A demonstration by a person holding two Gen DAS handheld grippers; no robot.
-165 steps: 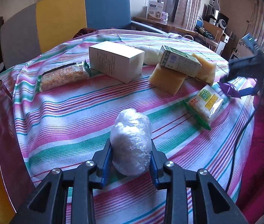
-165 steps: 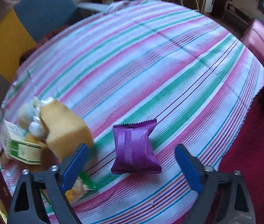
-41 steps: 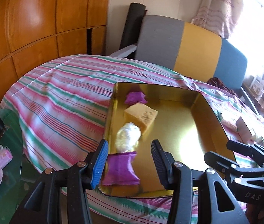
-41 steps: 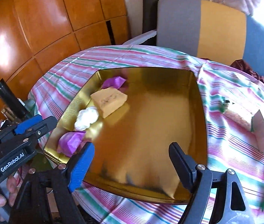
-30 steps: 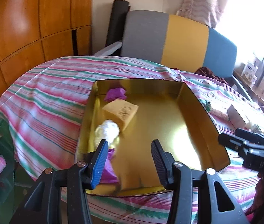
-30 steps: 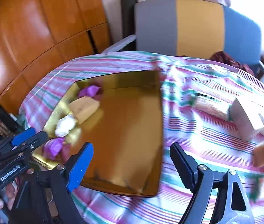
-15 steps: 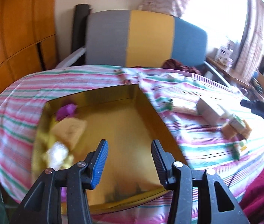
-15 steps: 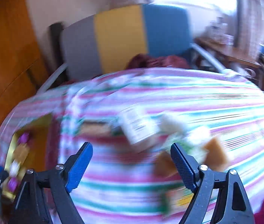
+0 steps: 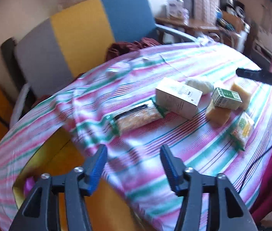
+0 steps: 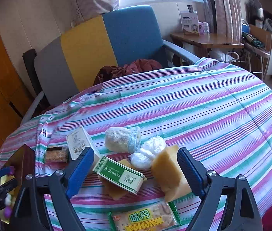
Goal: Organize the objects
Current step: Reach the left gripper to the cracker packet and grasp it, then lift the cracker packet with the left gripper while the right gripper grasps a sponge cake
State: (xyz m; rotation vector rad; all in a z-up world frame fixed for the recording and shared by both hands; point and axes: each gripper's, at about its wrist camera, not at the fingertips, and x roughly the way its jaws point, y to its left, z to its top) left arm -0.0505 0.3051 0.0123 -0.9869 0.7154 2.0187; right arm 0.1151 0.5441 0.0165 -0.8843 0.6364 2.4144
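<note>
My left gripper [image 9: 134, 165] is open and empty above the near table edge. Beyond it lie a clear cracker pack [image 9: 136, 117], a white box [image 9: 178, 98], a green-and-white box [image 9: 226, 98] on yellow sponges [image 9: 217, 113], and a yellow cracker pack [image 9: 242, 129]. My right gripper [image 10: 136, 171] is open and empty, hovering over the green-and-white box [image 10: 120, 175], two sponges [image 10: 168, 173], white wrapped balls [image 10: 149, 152] and a rolled cloth [image 10: 122, 139]. The yellow cracker pack [image 10: 145, 219] lies nearest. The gold tray [image 9: 45, 157] shows at lower left.
A striped cloth [image 10: 203, 111] covers the round table. A grey, yellow and blue chair [image 10: 97, 48] with dark red cloth stands behind it. A wooden desk [image 10: 205, 38] stands at the back right. The other gripper [image 9: 259, 77] shows at the right edge of the left wrist view.
Both grippers have swung right, away from the gold tray toward the cluster of loose objects. The tray has slid to the lower left of both views. Both jaws stay open.
</note>
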